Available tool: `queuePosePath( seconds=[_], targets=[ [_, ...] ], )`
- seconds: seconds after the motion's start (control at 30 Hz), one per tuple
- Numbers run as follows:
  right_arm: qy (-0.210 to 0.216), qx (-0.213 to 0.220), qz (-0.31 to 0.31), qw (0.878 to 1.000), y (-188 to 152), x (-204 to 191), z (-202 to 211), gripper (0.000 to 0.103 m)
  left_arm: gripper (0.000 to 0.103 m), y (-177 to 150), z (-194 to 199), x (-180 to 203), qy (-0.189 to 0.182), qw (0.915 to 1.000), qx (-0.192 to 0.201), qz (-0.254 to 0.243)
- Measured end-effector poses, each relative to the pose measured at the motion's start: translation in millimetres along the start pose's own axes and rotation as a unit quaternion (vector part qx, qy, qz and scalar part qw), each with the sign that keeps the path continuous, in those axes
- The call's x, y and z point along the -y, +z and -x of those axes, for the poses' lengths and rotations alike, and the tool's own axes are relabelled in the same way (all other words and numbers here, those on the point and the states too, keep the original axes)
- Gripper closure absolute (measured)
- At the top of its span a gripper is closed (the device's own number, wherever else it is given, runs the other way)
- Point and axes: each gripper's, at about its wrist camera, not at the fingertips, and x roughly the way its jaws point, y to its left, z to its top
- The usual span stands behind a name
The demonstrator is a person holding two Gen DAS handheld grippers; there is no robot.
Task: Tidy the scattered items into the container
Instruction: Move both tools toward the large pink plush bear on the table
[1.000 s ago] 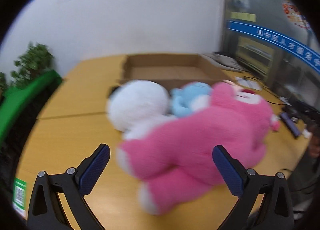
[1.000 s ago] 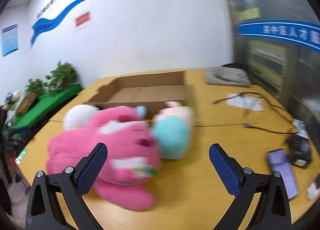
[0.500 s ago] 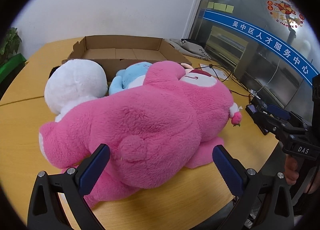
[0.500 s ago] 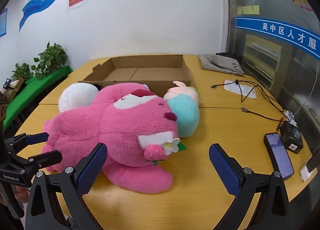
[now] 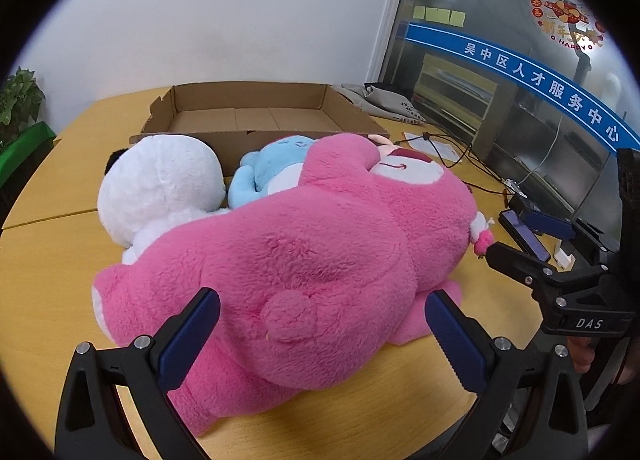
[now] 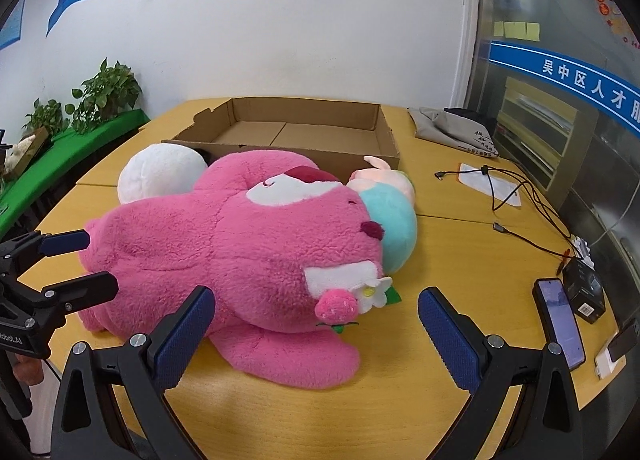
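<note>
**Big bear, shallow box**

The pink plush bear (image 5: 304,260) lies on the counter (image 6: 460,252) just in front of the empty cardboard box (image 6: 304,132), with the white plush (image 5: 160,188), blue plush (image 5: 276,168) and teal plush (image 6: 394,228) wedged against it. The left gripper (image 5: 320,336) and right gripper (image 6: 316,324) flank the bear, jaws spread, holding nothing. Likely risks: soft pile slipping from a shallow pinch, or the bear dragging its neighbours and spilling over the low walls.

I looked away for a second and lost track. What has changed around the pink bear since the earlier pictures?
Both grippers have closed in on the pink bear: the left gripper at its tail end, the right gripper at its head. Neither has taken hold; both are open. The bear, white plush, blue plush and cardboard box lie as before, the box holding no toys.
</note>
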Motion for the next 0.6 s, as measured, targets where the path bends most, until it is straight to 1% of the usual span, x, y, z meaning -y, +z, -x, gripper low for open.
queuePosePath(
  seconds=[0.13, 0.27, 0.43, 0.6],
  targets=[
    [0.000, -0.003, 0.003, 1.000, 2, 3, -9, 0.000, 0.001, 1, -9, 0, -0.014, 0.9998, -0.011, -0.010],
    [0.008, -0.008, 0.001, 1.000, 3, 6, -20, 0.000, 0.001, 3, -14, 0, -0.007, 0.9996, -0.013, -0.025],
    [0.013, -0.018, -0.001, 1.000, 2, 8, -33, 0.000, 0.001, 5, -11, 0, -0.004, 0.9991, -0.014, -0.039],
    [0.020, -0.020, 0.004, 1.000, 5, 9, -38, 0.000, 0.001, 7, -11, -7, 0.006, 0.9995, -0.012, -0.027]
  ],
)
